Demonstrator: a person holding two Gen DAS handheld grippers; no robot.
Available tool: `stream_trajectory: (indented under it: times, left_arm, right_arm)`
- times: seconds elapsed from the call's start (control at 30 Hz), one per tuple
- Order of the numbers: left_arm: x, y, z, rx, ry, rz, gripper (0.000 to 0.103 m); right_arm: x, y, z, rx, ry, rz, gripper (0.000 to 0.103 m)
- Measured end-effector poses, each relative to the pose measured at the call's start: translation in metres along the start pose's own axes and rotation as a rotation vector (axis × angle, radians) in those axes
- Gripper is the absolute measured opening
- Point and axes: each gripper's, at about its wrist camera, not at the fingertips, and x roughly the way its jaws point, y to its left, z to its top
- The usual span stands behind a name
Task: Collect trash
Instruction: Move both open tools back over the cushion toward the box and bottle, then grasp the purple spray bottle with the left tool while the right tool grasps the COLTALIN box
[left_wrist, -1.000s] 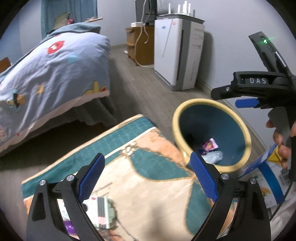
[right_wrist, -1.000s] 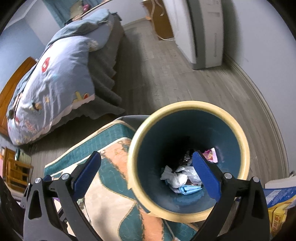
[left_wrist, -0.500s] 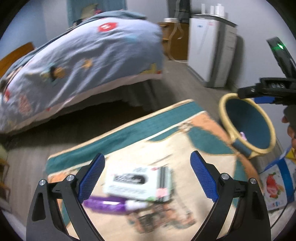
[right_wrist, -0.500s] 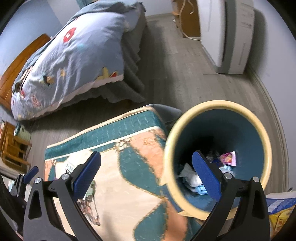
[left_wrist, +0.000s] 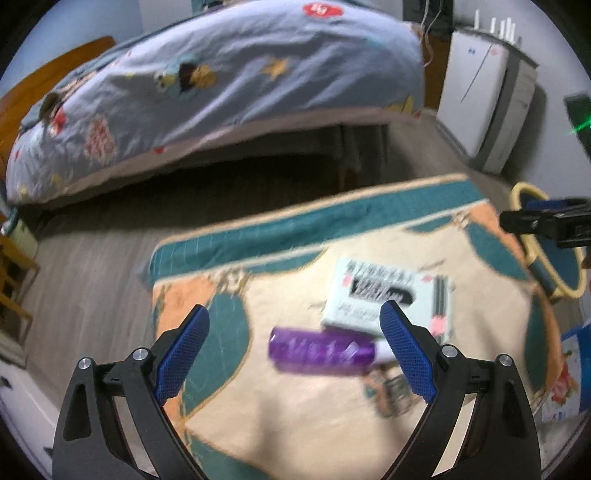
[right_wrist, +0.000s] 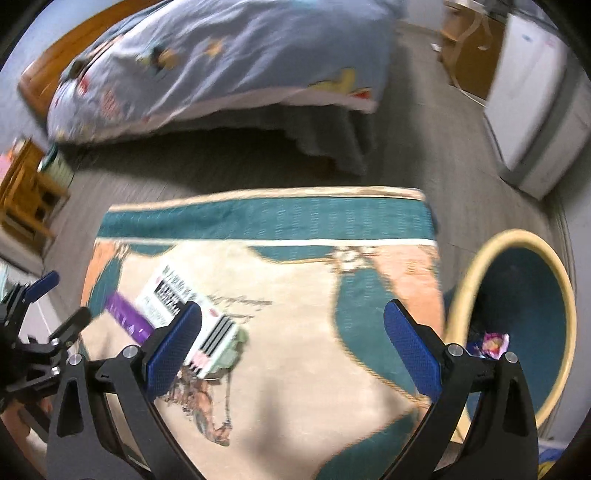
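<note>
A purple tube (left_wrist: 321, 351) and a white flat box (left_wrist: 388, 297) lie side by side on the patterned rug (left_wrist: 258, 398). My left gripper (left_wrist: 293, 354) is open and empty, with the tube between its fingers' line of sight, just above the rug. In the right wrist view the white box (right_wrist: 184, 314) and purple tube (right_wrist: 127, 319) lie left of my right gripper (right_wrist: 291, 349), which is open and empty. The blue bin with a yellow rim (right_wrist: 517, 325) stands at the rug's right edge and holds a pink wrapper (right_wrist: 489, 343). The bin's rim also shows in the left wrist view (left_wrist: 524, 192).
A bed with a blue cartoon quilt (left_wrist: 221, 74) runs along the far side. A white appliance (left_wrist: 487, 99) stands by the right wall. A wooden stool (right_wrist: 29, 192) is at the left. A blue and white bag (left_wrist: 565, 380) lies right of the rug.
Both grippers swung left, away from the bin and over the rug. The tube and box came to the middle of the left view; the bin slid to the right edge.
</note>
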Motion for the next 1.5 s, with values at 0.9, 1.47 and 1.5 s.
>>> stream_trajectory:
  times: [0.9, 1.47, 1.5]
  left_arm:
    - [0.076, -0.003, -0.021, -0.228, 0.322, -0.044, 0.062]
    - [0.050, -0.016, -0.017, -0.043, 0.280, -0.126, 0.057]
    - [0.049, -0.016, -0.021, -0.055, 0.289, -0.126, 0.061]
  right_arm:
    - [0.018, 0.010, -0.009, -0.083, 0.064, 0.009, 0.097]
    - [0.041, 0.048, -0.018, -0.204, 0.125, 0.038, 0.097]
    - [0.044, 0.051, -0.019, -0.217, 0.133, 0.037, 0.097]
